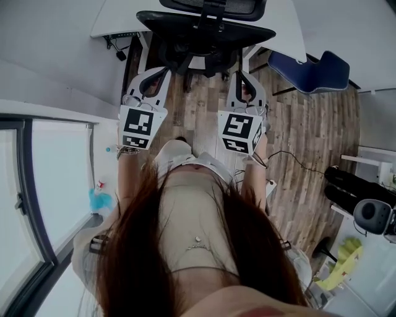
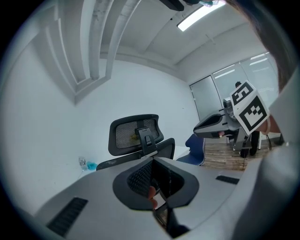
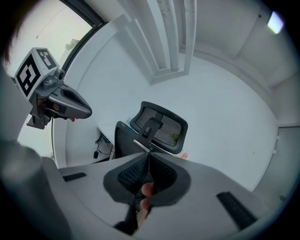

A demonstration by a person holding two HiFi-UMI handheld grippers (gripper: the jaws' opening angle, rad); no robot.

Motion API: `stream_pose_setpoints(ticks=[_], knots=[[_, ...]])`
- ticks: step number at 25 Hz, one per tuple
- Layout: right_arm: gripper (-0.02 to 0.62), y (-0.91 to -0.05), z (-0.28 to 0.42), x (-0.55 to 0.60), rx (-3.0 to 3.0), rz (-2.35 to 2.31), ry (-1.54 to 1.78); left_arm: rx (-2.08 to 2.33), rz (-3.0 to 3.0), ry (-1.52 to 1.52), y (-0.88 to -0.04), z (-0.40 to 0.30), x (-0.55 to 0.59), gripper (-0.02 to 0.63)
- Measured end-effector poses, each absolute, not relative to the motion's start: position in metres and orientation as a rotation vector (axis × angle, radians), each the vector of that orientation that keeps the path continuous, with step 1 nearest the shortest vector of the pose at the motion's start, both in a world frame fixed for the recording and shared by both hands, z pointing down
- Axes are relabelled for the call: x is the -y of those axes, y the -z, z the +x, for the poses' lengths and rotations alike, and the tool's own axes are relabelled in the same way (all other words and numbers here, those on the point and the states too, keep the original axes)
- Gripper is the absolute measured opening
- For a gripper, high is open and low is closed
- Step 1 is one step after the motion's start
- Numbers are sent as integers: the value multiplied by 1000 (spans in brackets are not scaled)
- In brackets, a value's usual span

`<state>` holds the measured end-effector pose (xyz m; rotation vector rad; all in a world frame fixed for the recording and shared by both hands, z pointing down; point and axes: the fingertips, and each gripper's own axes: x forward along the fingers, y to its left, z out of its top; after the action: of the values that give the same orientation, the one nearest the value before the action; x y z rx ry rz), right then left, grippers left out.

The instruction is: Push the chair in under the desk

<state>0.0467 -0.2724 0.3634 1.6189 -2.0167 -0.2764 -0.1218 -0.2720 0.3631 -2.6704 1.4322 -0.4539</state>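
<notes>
A: Chair, where is it?

B: The black mesh chair is straight ahead of you with its back toward you. The seat looks tucked under the white bench, and the backrest is about at the bench's front edge. The base legs poke out onto the wood floor.

A: Tongs?

B: Your left tongs are pinched together with nothing between them. Your right tongs are the same, tips meeting and empty. Both point at the backrest, one each side of the chair's middle. They're near it but not touching.

A: Which step?

B: I can't pin it down. It fits you lined up with closed tips to shove the backrest. It also fits the chair already being in and you standing off it. My guess is it's mostly under.

A: Next?

B: Check how deep the seat sits against the bench edge. Any contact should be even on both sides, or the castors will swing it toward the blue chair on your right.
</notes>
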Motion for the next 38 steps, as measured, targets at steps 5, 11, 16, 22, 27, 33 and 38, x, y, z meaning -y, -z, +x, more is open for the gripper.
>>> stream_pose_setpoints(ticks=[5, 11, 16, 22, 27, 33, 38], knots=[[29, -364, 57, 262, 2022, 1591, 294, -1435, -2671, 458, -363, -107, 261, 5], [29, -369, 63, 248, 2032, 1563, 290, -1426, -2665, 498, -367, -93, 245, 5], [28, -371, 70, 236, 2036, 1553, 291, -1434, -2670, 500, -368, -86, 234, 5], [26, -372, 77, 225, 2036, 1550, 298, -1422, -2665, 520, -368, -76, 220, 3], [26, -370, 80, 215, 2041, 1546, 304, -1423, -2655, 516, -363, -72, 208, 5], [26, -371, 84, 202, 2045, 1551, 313, -1419, -2650, 521, -363, -67, 194, 5], [26, -372, 88, 194, 2044, 1557, 310, -1409, -2649, 528, -365, -62, 187, 5]])
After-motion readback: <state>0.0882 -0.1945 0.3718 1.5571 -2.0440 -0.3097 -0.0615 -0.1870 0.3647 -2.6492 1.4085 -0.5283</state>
